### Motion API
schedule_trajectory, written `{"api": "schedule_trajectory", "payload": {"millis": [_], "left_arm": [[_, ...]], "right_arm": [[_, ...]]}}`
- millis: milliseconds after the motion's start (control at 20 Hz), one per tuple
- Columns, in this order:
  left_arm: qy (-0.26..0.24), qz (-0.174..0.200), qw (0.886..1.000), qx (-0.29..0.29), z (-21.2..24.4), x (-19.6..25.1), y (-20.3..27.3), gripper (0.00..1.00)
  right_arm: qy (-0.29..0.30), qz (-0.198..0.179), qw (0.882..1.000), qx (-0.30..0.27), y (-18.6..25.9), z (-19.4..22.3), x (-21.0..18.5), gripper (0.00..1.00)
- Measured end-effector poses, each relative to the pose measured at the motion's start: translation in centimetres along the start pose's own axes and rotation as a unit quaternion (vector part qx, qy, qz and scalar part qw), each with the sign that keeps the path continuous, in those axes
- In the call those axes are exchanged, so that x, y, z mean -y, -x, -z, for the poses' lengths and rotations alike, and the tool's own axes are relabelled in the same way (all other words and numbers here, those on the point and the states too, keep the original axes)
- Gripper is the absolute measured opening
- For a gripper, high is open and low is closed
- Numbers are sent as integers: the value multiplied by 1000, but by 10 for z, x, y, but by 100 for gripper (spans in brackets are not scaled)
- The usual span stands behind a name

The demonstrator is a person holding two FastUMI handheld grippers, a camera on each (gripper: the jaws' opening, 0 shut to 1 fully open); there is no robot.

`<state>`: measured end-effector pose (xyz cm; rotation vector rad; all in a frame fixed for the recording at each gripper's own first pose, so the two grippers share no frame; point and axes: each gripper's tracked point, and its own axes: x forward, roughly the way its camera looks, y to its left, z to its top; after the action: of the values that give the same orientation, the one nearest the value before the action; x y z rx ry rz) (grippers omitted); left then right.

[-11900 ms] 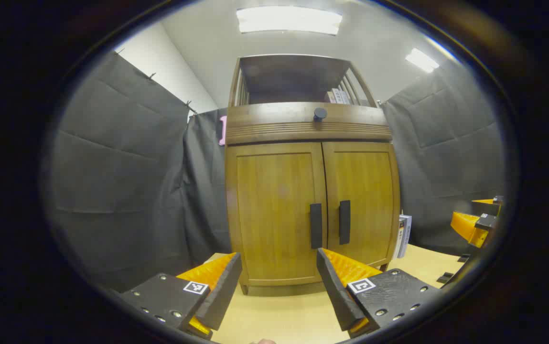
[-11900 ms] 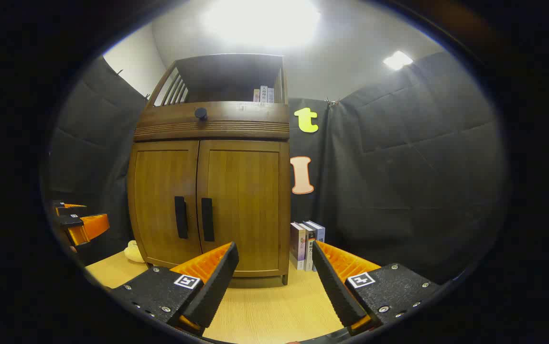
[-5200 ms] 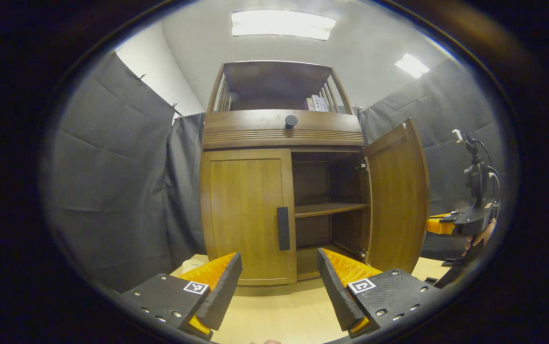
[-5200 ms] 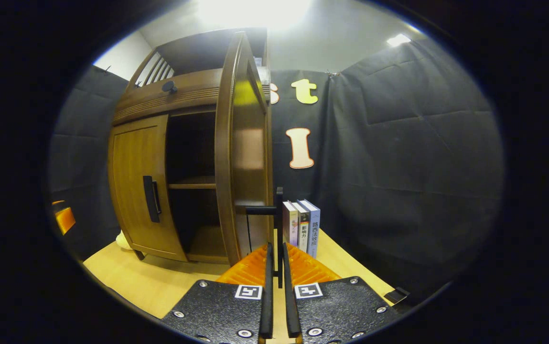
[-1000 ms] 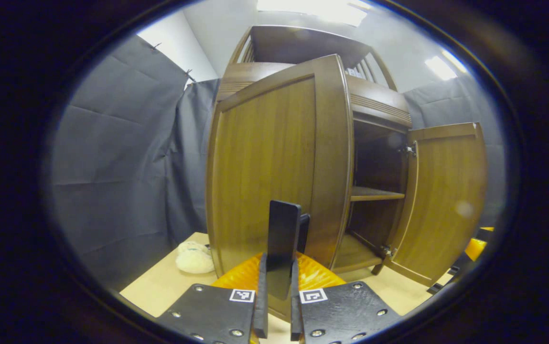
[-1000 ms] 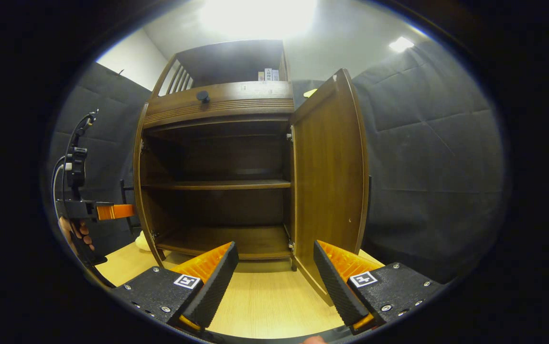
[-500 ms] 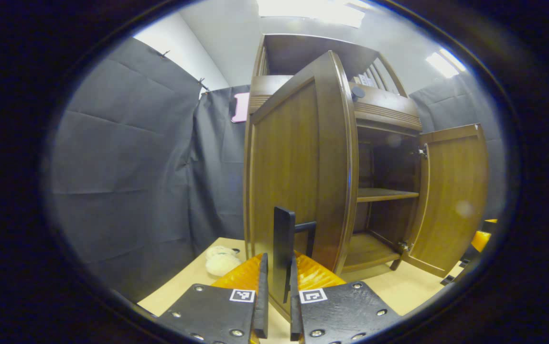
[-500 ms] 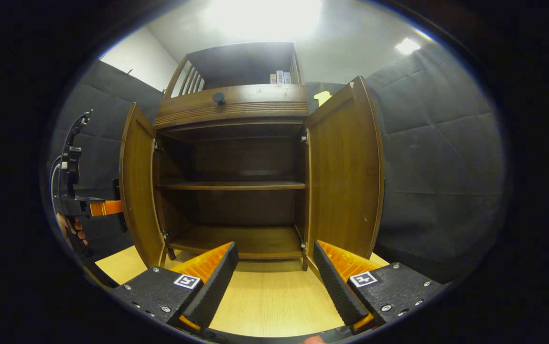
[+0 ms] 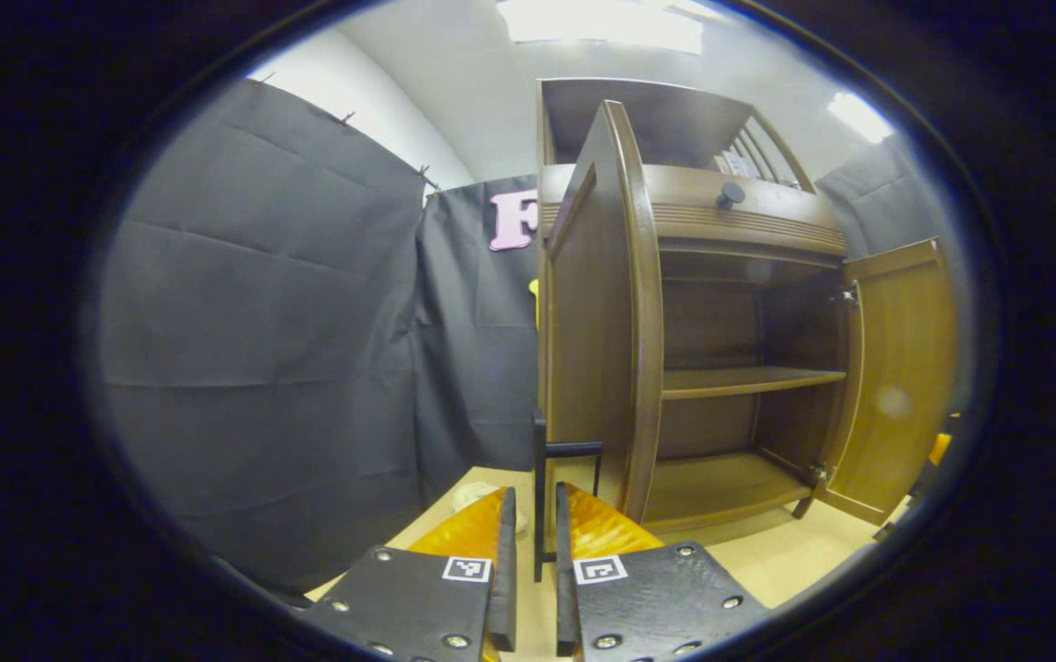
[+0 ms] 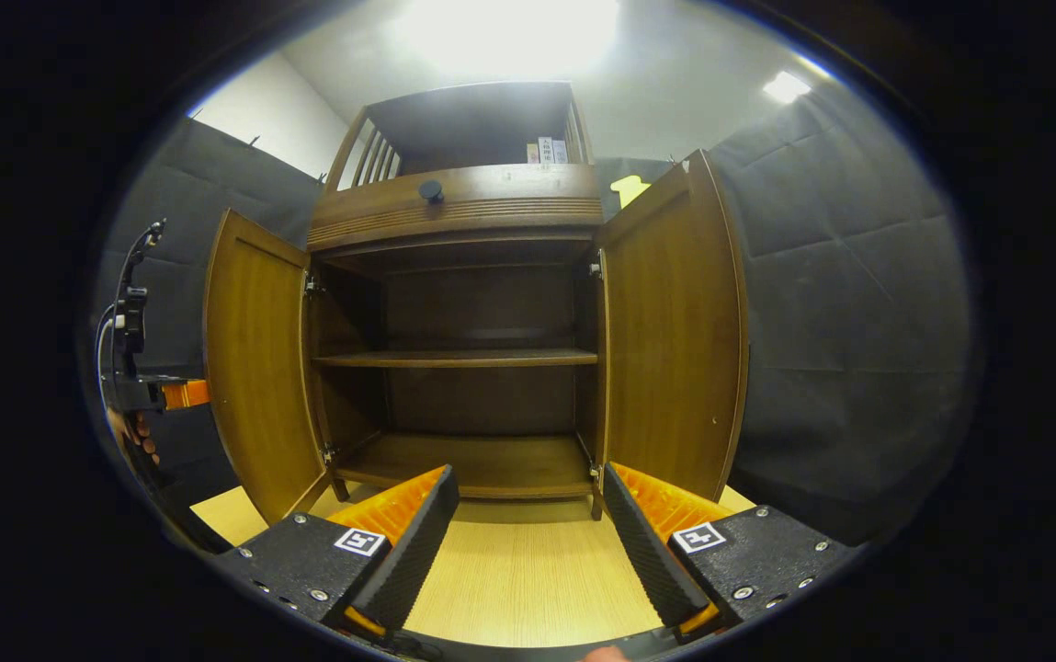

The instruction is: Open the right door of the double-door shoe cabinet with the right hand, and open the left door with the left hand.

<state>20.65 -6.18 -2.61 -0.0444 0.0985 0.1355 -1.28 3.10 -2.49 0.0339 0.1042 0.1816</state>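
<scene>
Shoe cabinet [image 10: 459, 211]: being displayed on a light wooden tabletop [image 10: 509, 579] before dark cloth walls [image 10: 845, 303], left door [image 10: 252, 386] and right door [image 10: 670, 349] standing wide open. Left gripper [image 9: 532, 552]: nearly closed, fingers flanking the left door's handle [image 9: 541, 487], contact being indiscernible. Right gripper [image 10: 528, 533]: being held spread, empty.
</scene>
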Motion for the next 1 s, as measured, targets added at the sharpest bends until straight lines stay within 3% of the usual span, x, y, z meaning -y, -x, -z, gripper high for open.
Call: {"api": "schedule_trajectory", "payload": {"millis": [50,500,550,600,750,1000], "left_arm": [[0,-6,1000,-1,1,0,0,22],[7,-78,997,-7,-4,-4,3,22],[17,-72,997,-7,-10,1,5,18],[24,-72,997,-6,-15,1,8,22],[21,-63,998,-8,-21,-2,15,22],[22,-20,1000,0,-34,24,54,19]], "right_arm": [[-1,-1,1000,0,0,0,0,98],[-3,-1,1000,9,8,-9,11,98],[-4,1,1000,11,9,-11,12,98],[-5,1,1000,12,11,-11,13,97],[-8,11,1000,20,17,-22,16,96],[-4,21,999,43,29,-47,20,97]]}}
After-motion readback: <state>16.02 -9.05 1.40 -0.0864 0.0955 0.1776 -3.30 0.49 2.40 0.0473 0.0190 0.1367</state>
